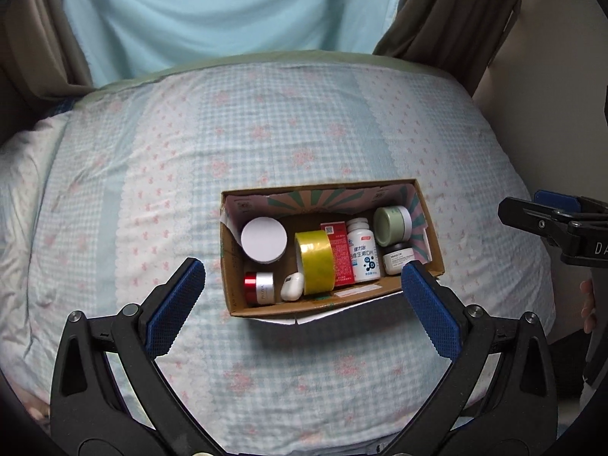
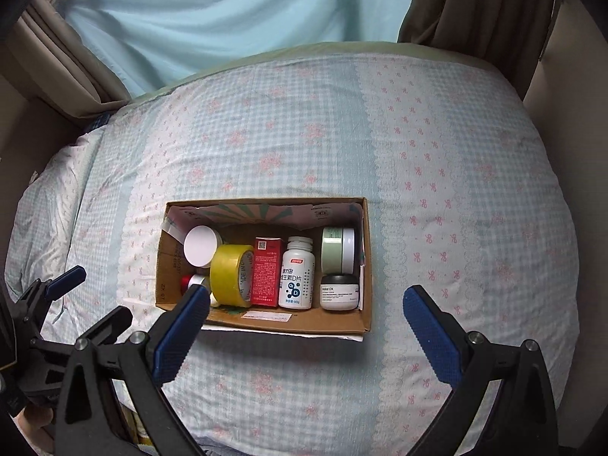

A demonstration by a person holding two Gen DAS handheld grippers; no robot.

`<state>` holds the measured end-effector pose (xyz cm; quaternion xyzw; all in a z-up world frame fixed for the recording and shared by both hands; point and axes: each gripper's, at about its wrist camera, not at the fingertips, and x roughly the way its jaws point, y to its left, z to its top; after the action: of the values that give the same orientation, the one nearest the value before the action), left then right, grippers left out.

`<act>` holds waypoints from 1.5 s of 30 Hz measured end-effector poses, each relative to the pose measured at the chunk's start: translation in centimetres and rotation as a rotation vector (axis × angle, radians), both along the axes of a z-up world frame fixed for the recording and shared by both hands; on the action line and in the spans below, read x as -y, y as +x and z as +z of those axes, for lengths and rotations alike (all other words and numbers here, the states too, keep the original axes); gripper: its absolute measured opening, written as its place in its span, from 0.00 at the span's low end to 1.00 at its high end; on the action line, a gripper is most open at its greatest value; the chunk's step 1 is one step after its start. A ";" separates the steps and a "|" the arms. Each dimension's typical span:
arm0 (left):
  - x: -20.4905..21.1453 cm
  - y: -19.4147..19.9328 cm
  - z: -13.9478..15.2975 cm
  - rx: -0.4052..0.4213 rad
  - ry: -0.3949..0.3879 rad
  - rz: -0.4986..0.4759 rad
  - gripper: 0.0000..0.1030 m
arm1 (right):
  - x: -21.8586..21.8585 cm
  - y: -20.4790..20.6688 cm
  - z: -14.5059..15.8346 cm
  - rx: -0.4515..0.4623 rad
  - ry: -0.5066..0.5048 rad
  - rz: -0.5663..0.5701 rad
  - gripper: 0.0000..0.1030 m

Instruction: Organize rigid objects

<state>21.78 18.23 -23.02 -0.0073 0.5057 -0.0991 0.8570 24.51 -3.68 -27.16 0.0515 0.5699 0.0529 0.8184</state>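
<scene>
We counted eight things in one cardboard box on the bed: four jars, one bottle, one tape roll, one red carton, one white case. We held the left gripper and right gripper spread wide, both empty.

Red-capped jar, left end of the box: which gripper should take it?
Probably left. The left gripper hangs open near the box's left end, where the red-capped jar lies. The right gripper sits further right.
</scene>
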 end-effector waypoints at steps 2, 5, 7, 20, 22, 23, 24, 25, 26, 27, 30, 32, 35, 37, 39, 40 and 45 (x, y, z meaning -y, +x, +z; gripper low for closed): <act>-0.1 -1.2 3.7 0.071 -0.009 0.022 1.00 | 0.2 -1.7 3.8 0.067 -0.007 -0.004 0.98; 0.0 -3.6 9.0 0.182 -0.017 0.044 1.00 | 0.3 -4.5 9.4 0.172 -0.028 -0.006 0.98; -0.1 -5.4 12.0 0.245 -0.028 0.053 1.00 | 0.2 -6.4 12.5 0.235 -0.044 -0.008 0.98; -0.8 -16.3 19.4 0.486 -0.017 0.087 1.00 | -0.4 -17.6 20.8 0.505 -0.131 -0.082 0.98; -0.5 -17.3 19.7 0.503 -0.001 0.089 1.00 | -0.4 -18.5 20.8 0.513 -0.126 -0.086 0.98; -0.4 -17.6 19.9 0.509 0.003 0.088 1.00 | -0.3 -18.9 20.9 0.519 -0.122 -0.088 0.98; -0.3 -18.1 20.1 0.519 0.005 0.087 1.00 | -0.2 -19.2 20.9 0.524 -0.122 -0.090 0.98; -0.2 -18.5 20.2 0.527 0.006 0.086 1.00 | -0.1 -19.5 21.0 0.530 -0.125 -0.094 0.98; -0.1 -18.8 20.4 0.532 0.005 0.086 1.00 | 0.0 -19.8 21.0 0.538 -0.125 -0.099 0.98; -0.1 -18.9 20.5 0.534 0.003 0.086 1.00 | 0.2 -20.1 21.1 0.545 -0.124 -0.103 0.98; 0.1 -19.5 20.7 0.540 -0.001 0.086 1.00 | 0.4 -20.5 21.4 0.558 -0.121 -0.108 0.98; 0.3 -19.7 20.7 0.545 0.004 0.087 1.00 | 0.4 -20.8 21.5 0.563 -0.126 -0.106 0.98; 0.6 -19.8 20.9 0.554 0.008 0.087 1.00 | 0.5 -21.0 21.6 0.573 -0.132 -0.104 0.98; 0.7 -19.9 20.9 0.554 0.010 0.087 1.00 | 0.5 -21.1 21.7 0.579 -0.130 -0.102 0.98; 0.8 -19.9 20.9 0.553 0.011 0.089 1.00 | 0.5 -21.1 21.7 0.580 -0.130 -0.102 0.98; 0.8 -19.9 20.9 0.553 0.011 0.089 1.00 | 0.5 -21.1 21.7 0.581 -0.131 -0.101 0.98; 0.9 -19.8 20.9 0.554 0.015 0.097 1.00 | 0.5 -21.0 21.8 0.584 -0.133 -0.100 0.98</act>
<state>1.96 17.30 -2.10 0.0023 0.2520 -0.0524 0.9663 3.49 -4.22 -5.35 0.0081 0.3093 -0.0123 0.9508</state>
